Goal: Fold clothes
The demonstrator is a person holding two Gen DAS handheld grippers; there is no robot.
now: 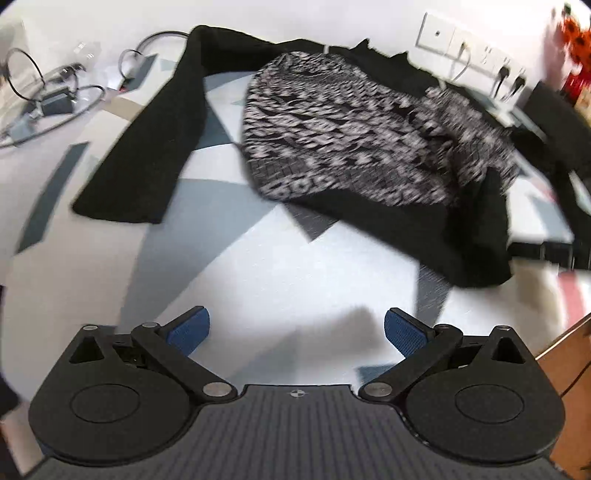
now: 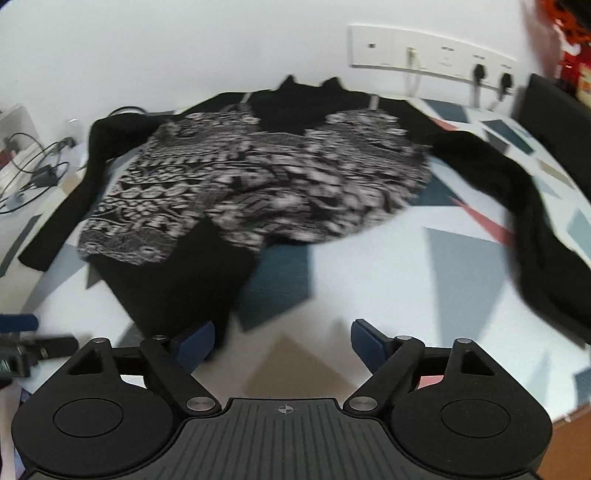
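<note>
Cables (image 1: 48, 96): far on my left, a tangle of dark leads and small adapters lies on the white surface by the wall, well apart from the garment.

Left sleeve (image 1: 147, 136): a plain black sleeve runs from the shoulder by the wall down toward me, lying flat on the patterned cloth (image 1: 258, 266), with its cuff end nearest me.

My left tongs (image 1: 297, 332): spread wide, blue pads (image 1: 188, 330) well apart, nothing between them; they hang over bare cloth, short of the hem.

Sweater (image 2: 258, 177): a black garment with a grey-and-white patterned front, spread out in the middle of the cloth, collar toward the wall. In the right wrist view its black lower hem is bunched and turned toward me on the left side.

My right tongs (image 2: 282, 345): spread, jaws apart and holding nothing; the left pad (image 2: 195, 347) sits just beside the black hem, and I cannot tell whether it touches.

Right sleeve (image 2: 535, 221): black, curving from the shoulder away to the right and down toward the cloth's edge.

Wall sockets (image 2: 436, 51): a white strip of outlets on the wall behind the collar, two black plugs in it at the right.

Red and orange thing (image 2: 569, 33): top right corner, too blurred to name.
</note>
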